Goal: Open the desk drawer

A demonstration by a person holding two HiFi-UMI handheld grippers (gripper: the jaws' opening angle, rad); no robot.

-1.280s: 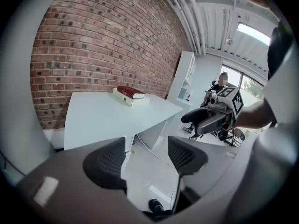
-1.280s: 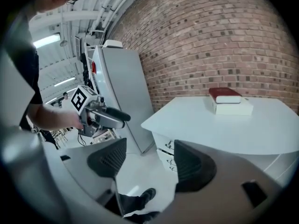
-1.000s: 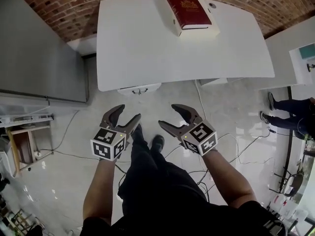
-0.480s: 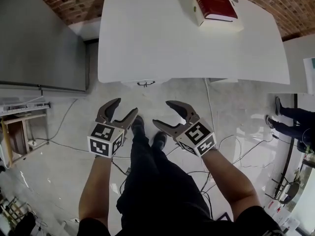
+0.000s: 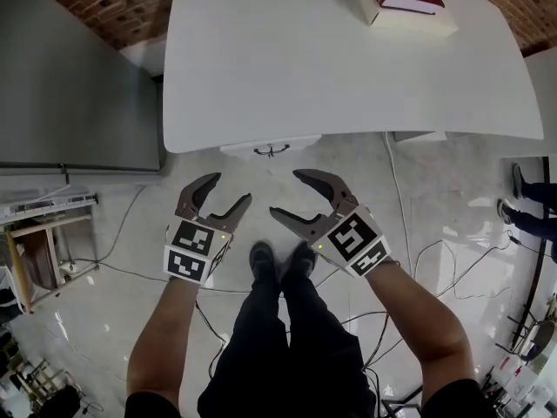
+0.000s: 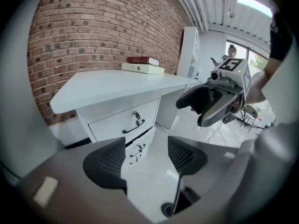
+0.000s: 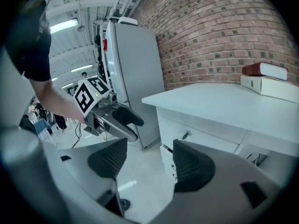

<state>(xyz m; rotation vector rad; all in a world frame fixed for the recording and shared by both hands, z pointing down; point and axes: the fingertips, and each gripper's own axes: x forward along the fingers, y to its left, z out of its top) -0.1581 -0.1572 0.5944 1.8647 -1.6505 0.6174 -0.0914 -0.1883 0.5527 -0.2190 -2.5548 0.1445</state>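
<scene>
Both tools hang over the pale floor (image 5: 113, 233), in front of the person's shoes (image 5: 280, 261). The left gripper (image 5: 228, 192) has its fingers (image 6: 106, 164) spread wide with nothing between them. The right gripper (image 5: 287, 194) is just as wide and bare, and its ribbed pads (image 7: 192, 164) frame only floor and desk. Each tool shows in the other's view, held level and apart.

The drawer (image 6: 122, 121) is the top one under the tabletop (image 5: 331, 68). It lies beyond both sets of fingers and touches neither. From the left gripper view it looks shut, with its dark handle (image 6: 133, 126) below a small keyhole. From the head view only a strip of its front and that handle peek out past the tabletop edge, ahead of the gap between the two tools. The lower drawers are partly hidden behind the left fingers.

At the far end of the tabletop a red book (image 6: 142, 60) lies on a white book (image 6: 142, 69), cut off by the frame in the head view. Its spine lettering is too small to read. The only clear print is the black square markers on the tool cubes. Behind stands a brick wall (image 6: 93, 27), with a grey cabinet (image 7: 133, 73) beside the desk.
</scene>
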